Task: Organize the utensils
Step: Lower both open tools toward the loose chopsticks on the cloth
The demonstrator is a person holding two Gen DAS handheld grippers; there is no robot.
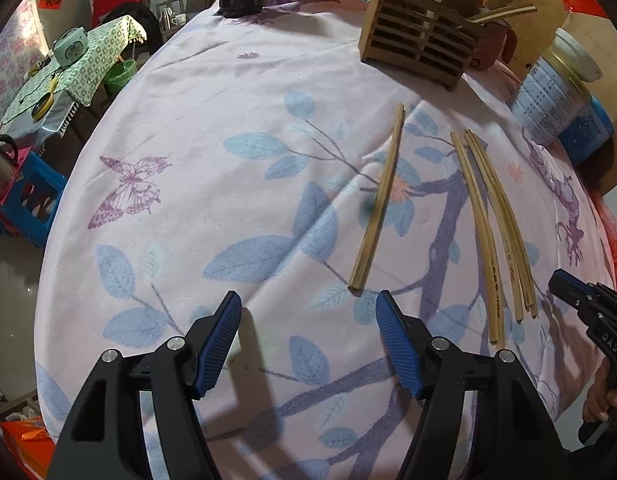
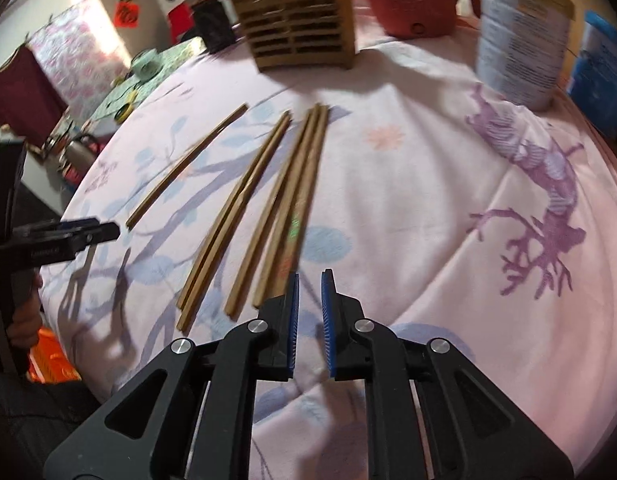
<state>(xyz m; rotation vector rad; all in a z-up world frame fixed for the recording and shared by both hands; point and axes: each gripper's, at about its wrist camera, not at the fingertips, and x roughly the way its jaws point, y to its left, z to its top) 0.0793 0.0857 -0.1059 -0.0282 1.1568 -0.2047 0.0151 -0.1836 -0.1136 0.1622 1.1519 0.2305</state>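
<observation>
- Chopsticks point(image 2: 268, 208) lie flat on the cloth point(image 2: 408, 200), ahead and left of the right gripper point(image 2: 309, 276); the nearest ends sit just left of its left fingertip, not between the jaws.
- One single stick point(image 1: 378, 200) lies apart from the group, ahead and slightly right of the left gripper point(image 1: 308, 300).
- Right gripper: jaws nearly together, a narrow gap remaining, nothing between the pads.
- Left gripper: jaws wide apart over bare cloth, holding nothing.
- Holder point(image 2: 300, 20), slatted wood, stands upright well ahead of both grippers, beyond the far ends of the sticks.
- Can point(image 2: 520, 36) stands ahead and right of the right gripper; red pot point(image 2: 416, 0) stands between holder and can.
</observation>
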